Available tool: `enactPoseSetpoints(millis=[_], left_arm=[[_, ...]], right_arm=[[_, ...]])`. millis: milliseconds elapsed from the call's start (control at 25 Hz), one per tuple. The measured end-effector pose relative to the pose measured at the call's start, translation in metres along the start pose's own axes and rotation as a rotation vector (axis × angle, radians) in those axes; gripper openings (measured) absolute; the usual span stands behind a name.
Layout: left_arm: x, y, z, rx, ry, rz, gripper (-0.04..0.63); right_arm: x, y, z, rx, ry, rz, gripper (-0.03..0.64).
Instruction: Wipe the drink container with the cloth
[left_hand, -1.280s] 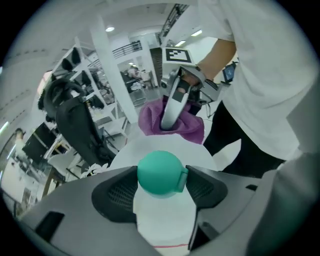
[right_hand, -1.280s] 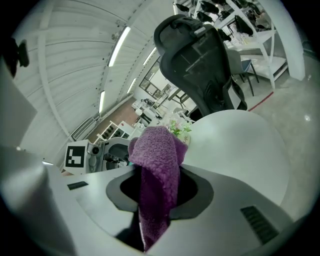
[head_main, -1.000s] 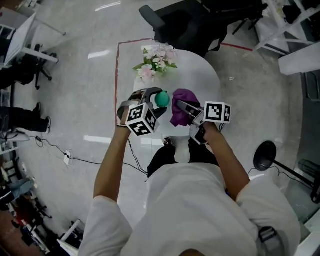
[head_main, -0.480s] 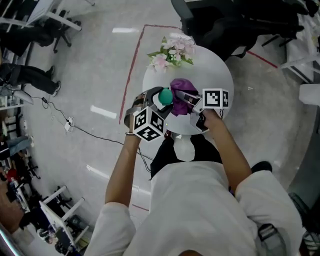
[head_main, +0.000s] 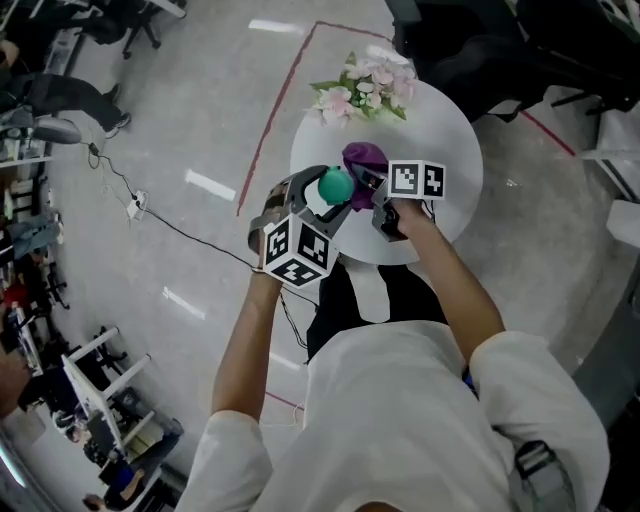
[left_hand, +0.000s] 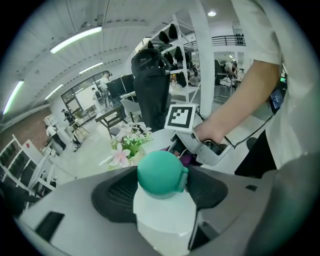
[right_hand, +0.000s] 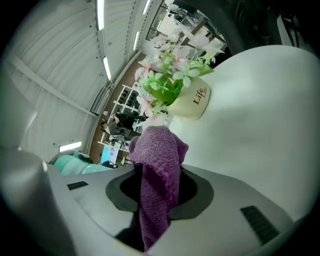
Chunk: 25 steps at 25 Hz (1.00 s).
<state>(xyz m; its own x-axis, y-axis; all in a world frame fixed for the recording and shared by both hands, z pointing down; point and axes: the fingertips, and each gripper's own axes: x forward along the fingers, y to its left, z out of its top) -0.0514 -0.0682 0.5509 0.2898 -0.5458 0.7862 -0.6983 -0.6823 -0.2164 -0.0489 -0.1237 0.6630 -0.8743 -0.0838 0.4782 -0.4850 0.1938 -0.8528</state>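
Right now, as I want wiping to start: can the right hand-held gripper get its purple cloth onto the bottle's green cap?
Probably yes. The purple cloth clamped in the right hand-held gripper sits just beside the green cap of the bottle held by the left hand-held gripper; nothing shows between them.

Drink container (left_hand: 165, 212): lower body hidden between the jaws of the left gripper (left_hand: 162, 192); base not visible.
Cloth (right_hand: 159, 165): lower end lost deep inside the right gripper (right_hand: 160, 195).
Flower pot (right_hand: 194, 102): smaller print too small to read.

White, teal-capped drink container (head_main: 335, 186); purple cloth (head_main: 362, 158) bunched beside.
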Motion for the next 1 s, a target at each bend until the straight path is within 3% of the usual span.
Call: enactPoseSetpoints(millis=[200, 480, 720, 800, 1000], left_arm=[[0.0, 0.0, -0.002, -0.024, 0.005, 0.031, 0.305], [0.004, 0.001, -0.001, -0.038, -0.013, 0.045, 0.305], [0.008, 0.001, -0.004, -0.051, -0.016, 0.054, 0.311], [0.007, -0.001, -0.004, -0.065, -0.023, 0.03, 0.323], [-0.002, -0.001, -0.002, -0.106, -0.084, -0.108, 0.366]], right_arm=[[0.018, -0.038, -0.009, -0.011, -0.009, -0.121, 0.114], [0.017, -0.073, -0.014, -0.089, -0.15, -0.313, 0.109], [0.018, -0.076, -0.011, -0.242, -0.095, -0.446, 0.11], [0.013, -0.075, -0.013, -0.241, -0.082, -0.466, 0.111], [-0.012, -0.053, -0.01, -0.178, -0.126, -0.412, 0.112]])
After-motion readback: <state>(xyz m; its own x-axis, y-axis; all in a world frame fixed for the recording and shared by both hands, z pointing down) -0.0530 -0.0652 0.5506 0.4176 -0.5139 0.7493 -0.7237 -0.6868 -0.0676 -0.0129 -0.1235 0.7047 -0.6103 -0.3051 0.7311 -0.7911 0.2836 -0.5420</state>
